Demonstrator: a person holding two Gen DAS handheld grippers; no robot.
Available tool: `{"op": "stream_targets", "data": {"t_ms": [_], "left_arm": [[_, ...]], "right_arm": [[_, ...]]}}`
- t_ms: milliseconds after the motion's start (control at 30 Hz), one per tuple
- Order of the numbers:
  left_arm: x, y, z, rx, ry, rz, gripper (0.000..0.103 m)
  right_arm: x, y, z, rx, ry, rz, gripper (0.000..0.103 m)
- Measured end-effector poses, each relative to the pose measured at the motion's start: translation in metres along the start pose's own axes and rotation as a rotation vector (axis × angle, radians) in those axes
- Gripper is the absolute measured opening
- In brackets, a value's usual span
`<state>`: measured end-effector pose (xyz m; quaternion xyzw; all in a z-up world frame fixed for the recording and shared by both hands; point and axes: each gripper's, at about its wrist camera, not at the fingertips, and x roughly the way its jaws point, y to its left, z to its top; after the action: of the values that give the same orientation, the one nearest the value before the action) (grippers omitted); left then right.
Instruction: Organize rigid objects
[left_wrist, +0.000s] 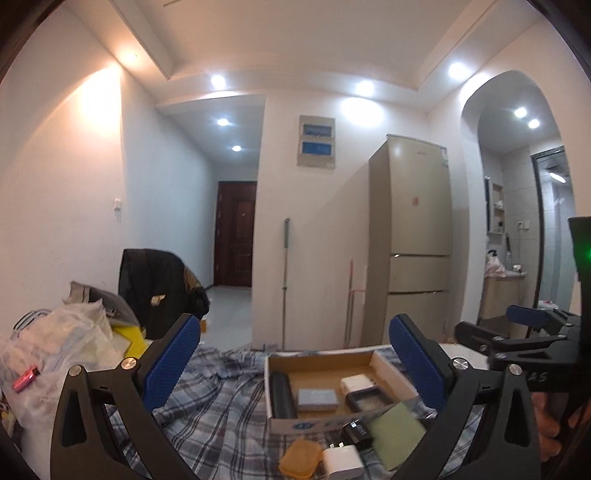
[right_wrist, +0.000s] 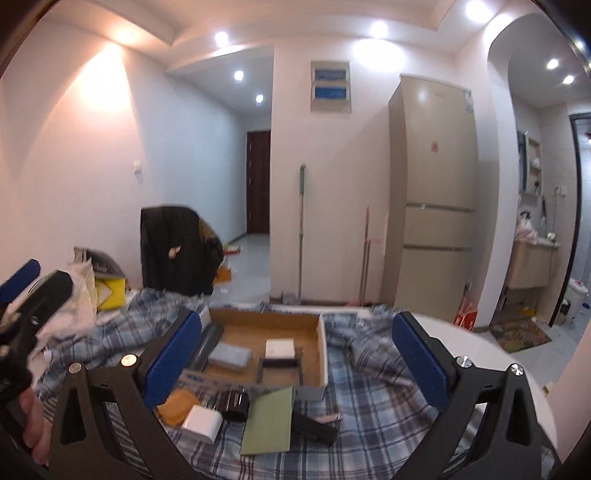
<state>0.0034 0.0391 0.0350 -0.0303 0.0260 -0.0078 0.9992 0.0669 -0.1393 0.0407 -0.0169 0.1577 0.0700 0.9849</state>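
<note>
An open cardboard box (left_wrist: 317, 360) (right_wrist: 321, 332) sits on a plaid cloth. It holds a dark cylinder (left_wrist: 282, 395) (right_wrist: 208, 345), a grey block (left_wrist: 317, 399) (right_wrist: 229, 355), a white block (left_wrist: 356, 383) (right_wrist: 280, 348) and a dark tray (left_wrist: 369, 400) (right_wrist: 279, 370). In front of it lie an orange case (left_wrist: 301, 458) (right_wrist: 177, 406), a white charger (left_wrist: 343, 461) (right_wrist: 202, 422), a small black box (left_wrist: 358, 432) (right_wrist: 232, 402), a green card (left_wrist: 397, 432) (right_wrist: 269, 421) and a black stapler-like item (right_wrist: 314, 424). My left gripper (left_wrist: 293, 362) and right gripper (right_wrist: 295, 362) are open and empty, held above them.
The plaid cloth (left_wrist: 221, 413) (right_wrist: 369, 398) covers a white round table (right_wrist: 480, 343). Plastic bags (left_wrist: 55, 354) and a yellow box (right_wrist: 109, 291) pile at the left. A black-draped chair (right_wrist: 177, 251), a mop (right_wrist: 301, 229) and a fridge (right_wrist: 436, 192) stand beyond.
</note>
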Motion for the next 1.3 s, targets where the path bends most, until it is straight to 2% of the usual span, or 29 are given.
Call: {"op": "stream_targets", "data": {"t_ms": [33, 133, 233, 467, 667, 833, 933, 1033, 1100, 1200, 1300], "left_arm": [[0.006, 0.004, -0.007, -0.021, 0.028, 0.019, 0.103], [0.022, 0.016, -0.013, -0.087, 0.106, -0.003, 0.103], [0.029, 0.023, -0.017, -0.122, 0.136, -0.002, 0.103], [0.037, 0.015, -0.024, -0.067, 0.167, 0.017, 0.103], [0.039, 0.011, -0.026, -0.045, 0.178, 0.015, 0.103], [0.041, 0.01, -0.029, -0.036, 0.186, 0.021, 0.103], [0.042, 0.012, -0.03, -0.042, 0.188, 0.03, 0.103], [0.043, 0.013, -0.032, -0.051, 0.196, 0.044, 0.103], [0.044, 0.013, -0.032, -0.052, 0.204, 0.05, 0.103], [0.045, 0.017, -0.032, -0.07, 0.212, 0.057, 0.103], [0.046, 0.023, -0.032, -0.093, 0.215, 0.069, 0.103]], "right_arm": [[0.006, -0.001, -0.005, 0.006, 0.025, 0.001, 0.103], [0.02, -0.006, -0.017, 0.017, 0.099, 0.01, 0.103], [0.029, -0.01, -0.023, 0.019, 0.138, -0.012, 0.103], [0.038, -0.007, -0.03, -0.017, 0.193, -0.05, 0.103], [0.052, -0.005, -0.036, 0.001, 0.273, -0.007, 0.103], [0.056, -0.005, -0.038, 0.019, 0.299, 0.03, 0.102], [0.058, -0.005, -0.039, 0.015, 0.319, 0.04, 0.099], [0.07, -0.003, -0.046, 0.016, 0.402, 0.076, 0.094], [0.081, -0.001, -0.054, 0.013, 0.461, 0.089, 0.085], [0.096, -0.002, -0.066, 0.023, 0.538, 0.093, 0.079], [0.109, -0.008, -0.077, 0.085, 0.614, 0.153, 0.07]]}}
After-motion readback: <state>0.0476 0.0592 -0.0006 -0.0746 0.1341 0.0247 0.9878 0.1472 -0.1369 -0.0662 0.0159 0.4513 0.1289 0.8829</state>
